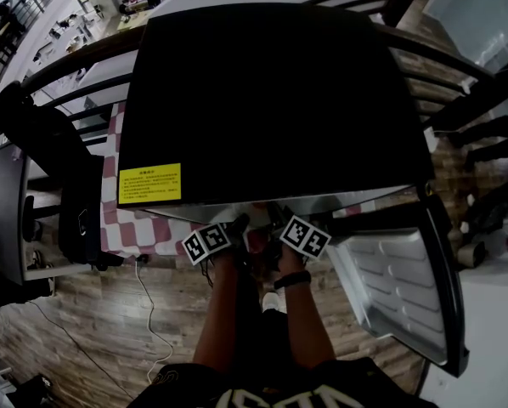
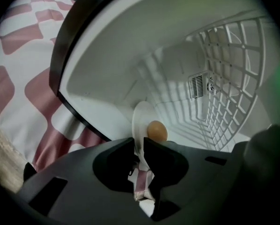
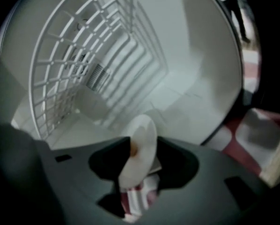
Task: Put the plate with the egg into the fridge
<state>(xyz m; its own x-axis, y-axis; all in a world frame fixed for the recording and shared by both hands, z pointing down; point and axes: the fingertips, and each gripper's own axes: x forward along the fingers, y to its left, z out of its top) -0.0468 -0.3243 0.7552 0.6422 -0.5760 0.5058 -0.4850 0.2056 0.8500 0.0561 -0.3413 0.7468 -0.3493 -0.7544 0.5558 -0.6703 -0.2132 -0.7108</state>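
Left gripper view: left gripper [image 2: 139, 149] jaws are opening, pads touching the plate [image 2: 141, 118] rim. Egg [image 2: 157, 131] is sitting loose on the plate, inside the fridge [image 2: 107, 74]. Right gripper [image 3: 143, 149] jaws are opening wide around the opposite rim. Plate is probably stiff, light and breakable, and the egg could roll, so I'd grip at the rim and keep it level.

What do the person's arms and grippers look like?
The left gripper and right gripper are dark grey plastic with blunt jaws, now opening around the plate. Each carries a white cube with black square markers. Forearms are unsleeved; a black wristband circles the right wrist.
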